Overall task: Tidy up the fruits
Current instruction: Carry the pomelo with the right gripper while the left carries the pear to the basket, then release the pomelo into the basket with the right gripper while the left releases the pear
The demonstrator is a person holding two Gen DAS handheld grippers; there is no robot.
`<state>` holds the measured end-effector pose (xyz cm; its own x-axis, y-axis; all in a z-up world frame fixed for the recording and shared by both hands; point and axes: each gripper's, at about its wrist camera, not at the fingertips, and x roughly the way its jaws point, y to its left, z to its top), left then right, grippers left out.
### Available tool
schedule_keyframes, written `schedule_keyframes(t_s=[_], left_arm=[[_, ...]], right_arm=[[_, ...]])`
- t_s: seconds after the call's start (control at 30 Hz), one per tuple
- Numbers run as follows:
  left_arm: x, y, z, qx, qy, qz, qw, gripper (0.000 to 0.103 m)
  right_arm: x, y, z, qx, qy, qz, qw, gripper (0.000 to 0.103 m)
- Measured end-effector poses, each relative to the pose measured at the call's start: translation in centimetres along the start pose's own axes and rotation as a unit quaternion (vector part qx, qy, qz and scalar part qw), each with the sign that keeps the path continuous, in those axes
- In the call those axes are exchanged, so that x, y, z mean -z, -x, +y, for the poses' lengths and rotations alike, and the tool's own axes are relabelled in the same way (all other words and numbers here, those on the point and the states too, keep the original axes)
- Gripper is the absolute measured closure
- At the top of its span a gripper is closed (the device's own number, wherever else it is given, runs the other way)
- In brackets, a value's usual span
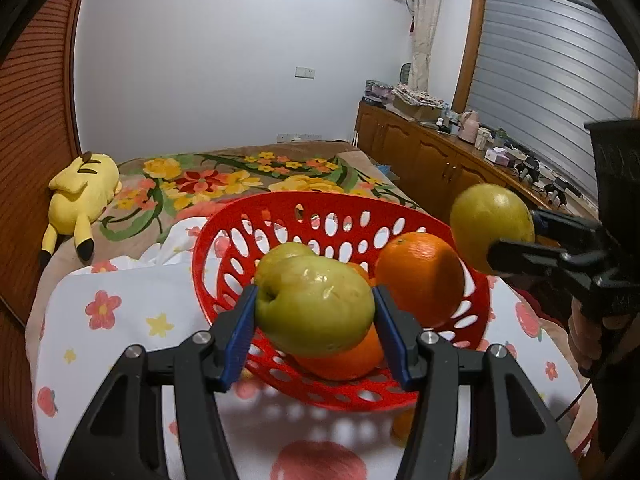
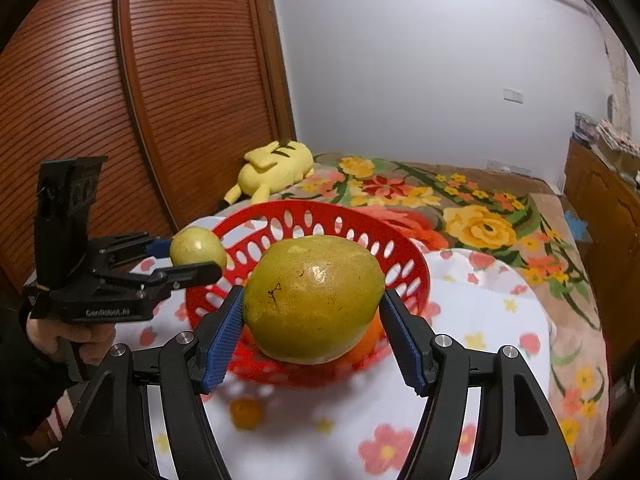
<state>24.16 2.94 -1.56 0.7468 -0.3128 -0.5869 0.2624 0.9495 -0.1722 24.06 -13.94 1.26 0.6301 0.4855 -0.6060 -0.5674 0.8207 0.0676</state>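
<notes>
A red perforated basket (image 1: pixel 280 208) (image 2: pixel 404 252) stands on a white flowered cloth and holds two oranges (image 1: pixel 420 276). My left gripper (image 1: pixel 316 316) is shut on a yellow-green pear (image 1: pixel 316 304) just above the basket's near rim; it shows in the right wrist view (image 2: pixel 198 246) at the basket's left. My right gripper (image 2: pixel 312 316) is shut on a larger yellow-green pear (image 2: pixel 316 300) above the basket's near side; it shows in the left wrist view (image 1: pixel 492 224) at the basket's right. A small orange fruit (image 2: pixel 246 412) lies on the cloth in front of the basket.
The white cloth (image 1: pixel 132 320) covers a bed with a floral blanket (image 1: pixel 240 176). A yellow plush toy (image 1: pixel 80 196) (image 2: pixel 276 168) lies at the far left. A wooden slatted wardrobe (image 2: pixel 160 80) stands left; a wooden cabinet (image 1: pixel 440 160) with clutter stands right.
</notes>
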Motion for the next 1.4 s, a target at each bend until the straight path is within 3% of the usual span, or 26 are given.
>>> schedule_keyframes(t_s=[0.43, 0.87, 1.07, 1.4], left_arm=[[-1.1, -2.4, 1.7, 0.005, 0.006, 0.006, 1.0000, 0.048], [-0.9, -3.7, 1.9, 0.008, 0.002, 0.019, 0.9998, 0.048], [-0.9, -3.7, 1.8, 0.008, 0.001, 0.020, 0.9998, 0.048], [-1.0, -3.6, 1.9, 0.003, 0.000, 0.021, 0.9998, 0.048]], right_arm=[[-4.6, -7.1, -0.3, -0.016, 0.028, 0.043, 0.999, 0.034], [-5.0, -11.0, -0.6, -0.005, 0.046, 0.104, 0.994, 0.034], [-4.7, -11.9, -1.2, 0.001, 0.038, 0.125, 0.991, 0.034], [-5.2, -10.5, -1.2, 0.000, 0.037, 0.103, 0.994, 0.034]])
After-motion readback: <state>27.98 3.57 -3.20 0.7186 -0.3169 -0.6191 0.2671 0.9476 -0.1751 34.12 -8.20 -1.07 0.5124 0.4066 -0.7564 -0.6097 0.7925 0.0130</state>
